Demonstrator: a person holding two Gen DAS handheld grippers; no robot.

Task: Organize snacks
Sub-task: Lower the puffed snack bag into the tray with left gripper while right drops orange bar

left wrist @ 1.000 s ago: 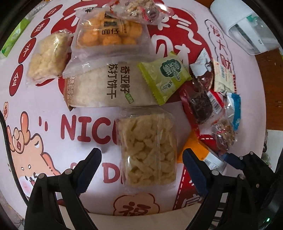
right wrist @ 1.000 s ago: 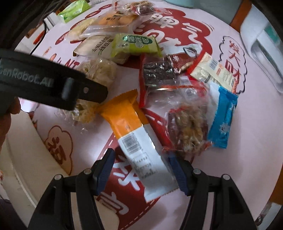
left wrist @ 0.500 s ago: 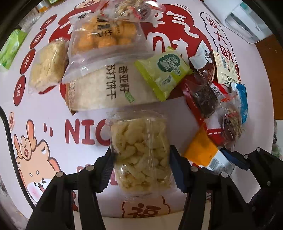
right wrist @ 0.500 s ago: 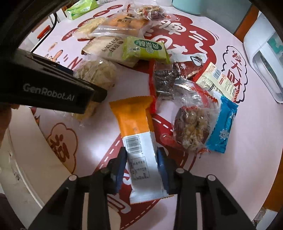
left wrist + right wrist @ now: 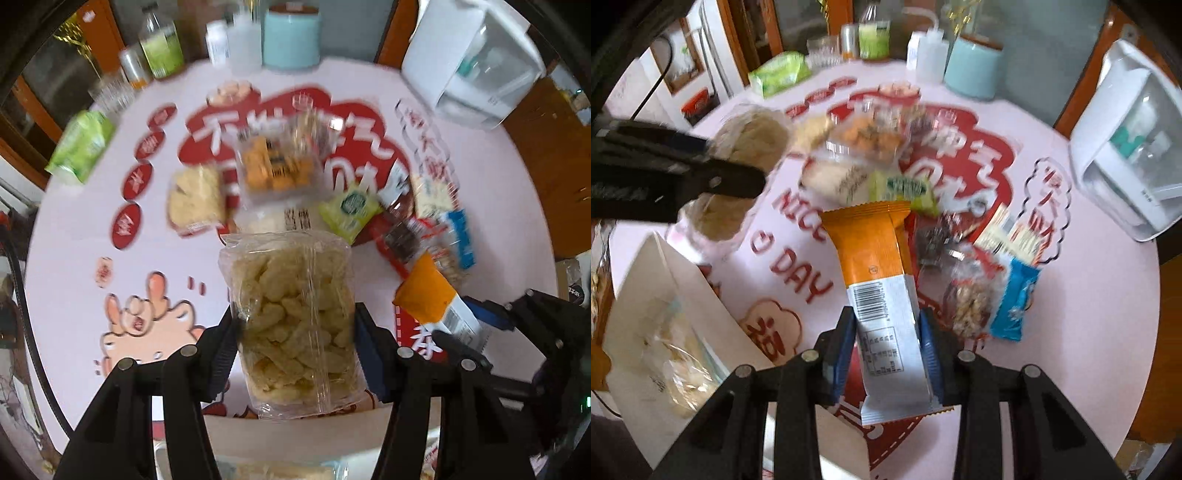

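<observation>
The left gripper (image 5: 295,332) clamps the clear bag of puffed sticks (image 5: 291,317) across its lower half, the bag clear of the pink printed tablecloth (image 5: 74,258), presumably for carrying to the white box (image 5: 661,295). The right gripper (image 5: 886,350) is closed on the white end of the orange-and-white bar (image 5: 882,295), its orange end projecting over the unsorted snack pile (image 5: 960,258) on the cloth.

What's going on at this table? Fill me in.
A person is sorting snacks with a gripper in each hand. The left gripper is shut on a clear bag of puffed snacks; the right gripper is shut on an orange and white bar. More packets lie on the pink tablecloth, and a white box sits at its near edge.
</observation>
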